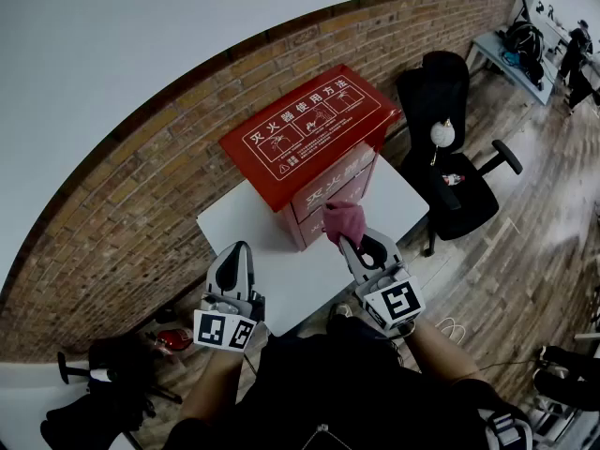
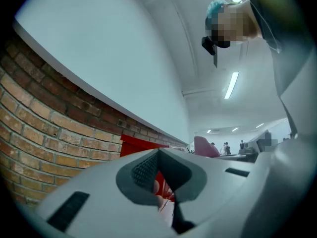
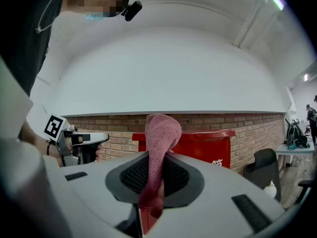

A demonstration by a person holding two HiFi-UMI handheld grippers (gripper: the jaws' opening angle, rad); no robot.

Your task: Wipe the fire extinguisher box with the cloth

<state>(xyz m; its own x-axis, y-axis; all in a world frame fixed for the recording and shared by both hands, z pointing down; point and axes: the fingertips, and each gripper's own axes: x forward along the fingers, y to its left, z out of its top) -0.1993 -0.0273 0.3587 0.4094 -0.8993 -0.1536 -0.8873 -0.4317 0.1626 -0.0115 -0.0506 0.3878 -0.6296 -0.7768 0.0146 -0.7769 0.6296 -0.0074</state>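
Observation:
A red fire extinguisher box (image 1: 314, 139) with white Chinese print stands on a white table (image 1: 272, 275) against the brick wall; it also shows in the right gripper view (image 3: 208, 145) and the left gripper view (image 2: 136, 145). My right gripper (image 1: 352, 242) is shut on a pink cloth (image 1: 343, 219), held just before the box's front face. The cloth (image 3: 159, 148) sticks up between the jaws in the right gripper view. My left gripper (image 1: 234, 256) hovers over the table to the box's left, jaws shut with nothing between them.
A black office chair (image 1: 448, 148) stands right of the table. Brick wall (image 1: 112, 223) runs behind the box. Dark bags (image 1: 112, 364) lie on the floor at lower left. A desk with people (image 1: 553, 36) is at far right. Wooden floor (image 1: 506, 279) spreads to the right.

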